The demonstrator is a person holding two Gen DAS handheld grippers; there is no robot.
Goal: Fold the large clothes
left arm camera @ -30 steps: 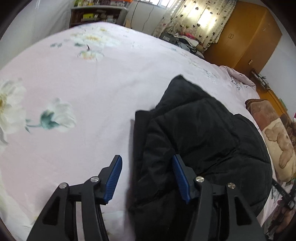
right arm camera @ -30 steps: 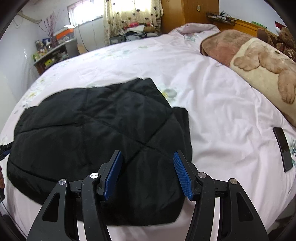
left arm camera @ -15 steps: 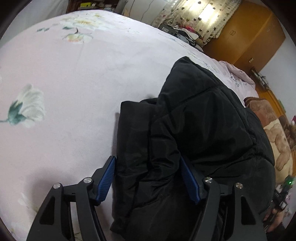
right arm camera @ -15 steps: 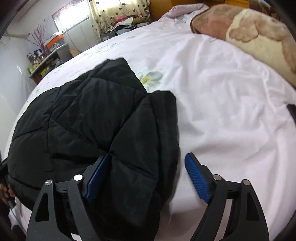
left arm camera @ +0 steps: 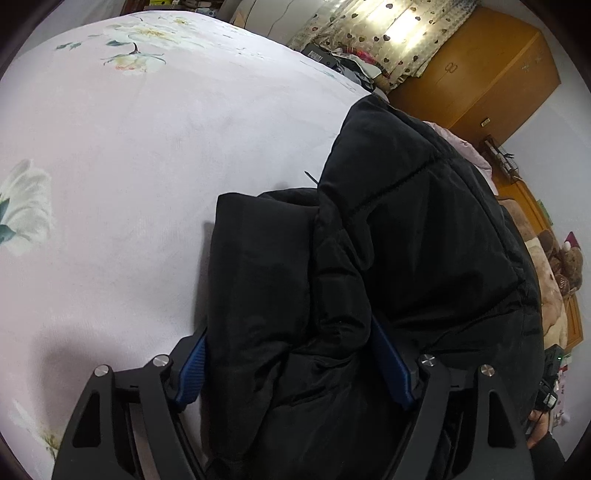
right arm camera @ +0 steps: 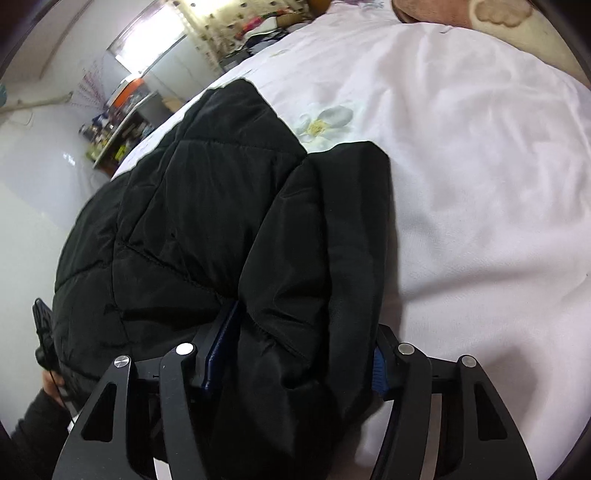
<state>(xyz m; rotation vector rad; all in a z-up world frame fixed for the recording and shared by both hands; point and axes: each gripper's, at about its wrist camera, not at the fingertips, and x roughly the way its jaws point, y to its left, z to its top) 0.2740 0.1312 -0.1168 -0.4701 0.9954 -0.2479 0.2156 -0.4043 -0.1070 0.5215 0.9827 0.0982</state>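
A black quilted puffer jacket [left arm camera: 424,240] lies folded on the bed with a pale floral cover [left arm camera: 129,166]. My left gripper [left arm camera: 295,365] has its blue pads on either side of the jacket's thick near-left corner, jaws wide and not closed. The jacket also shows in the right wrist view [right arm camera: 207,206]. My right gripper [right arm camera: 295,354] straddles the near-right corner of the jacket, where a folded sleeve layer [right arm camera: 325,236] bulges between its blue pads. Both grippers' pads are partly hidden by fabric.
A brown blanket with a bear print [right arm camera: 498,22] lies at the bed's far right. A wooden wardrobe [left arm camera: 480,74] and a curtained window [left arm camera: 399,33] stand beyond the bed. A cluttered shelf [right arm camera: 118,129] stands by the wall. My other hand [left arm camera: 543,428] shows at the edge.
Both grippers have moved forward and down onto the jacket's near corners. The fabric now fills the gap between each pair of pads, and the corners have bunched up.
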